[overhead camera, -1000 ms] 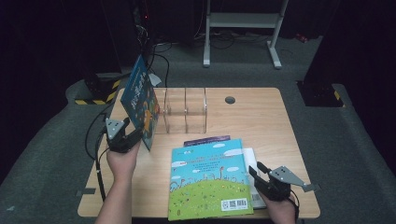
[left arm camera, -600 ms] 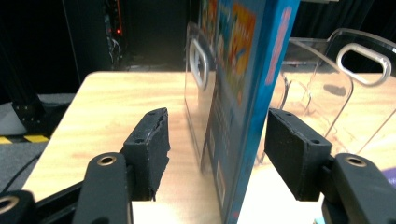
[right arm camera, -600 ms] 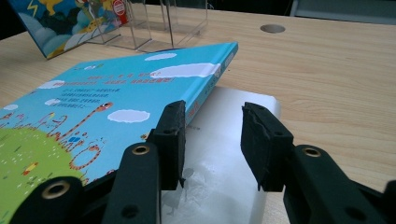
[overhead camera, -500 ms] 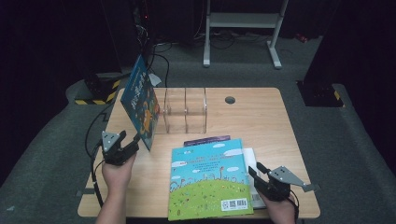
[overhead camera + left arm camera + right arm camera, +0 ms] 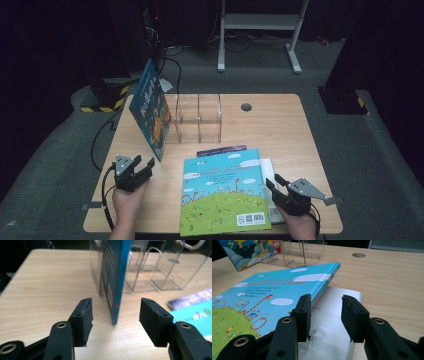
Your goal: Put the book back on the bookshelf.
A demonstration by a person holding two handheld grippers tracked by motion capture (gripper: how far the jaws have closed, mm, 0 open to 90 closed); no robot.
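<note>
A blue picture book (image 5: 150,112) stands tilted on its edge, leaning at the left end of the clear rack (image 5: 199,117). My left gripper (image 5: 144,162) is open just in front of it and apart from it. In the left gripper view the book's spine (image 5: 116,277) rises beyond the gripper (image 5: 116,312); its jaws have just been closing a little with nothing between them. A colourful book (image 5: 222,192) lies flat on a white book (image 5: 334,322). My right gripper (image 5: 325,315) is open over the white book, its left jaw beside the colourful book's edge (image 5: 322,287).
A purple book (image 5: 222,148) pokes out from under the flat book's far edge. The wooden table (image 5: 270,130) has a cable hole (image 5: 246,106) behind the rack. Cables trail off the table's left side. A white stand is on the floor beyond.
My left gripper has drawn back from the standing blue book toward the table's near edge and sunk lower. The book stays leaning at the rack. The right gripper has kept still.
</note>
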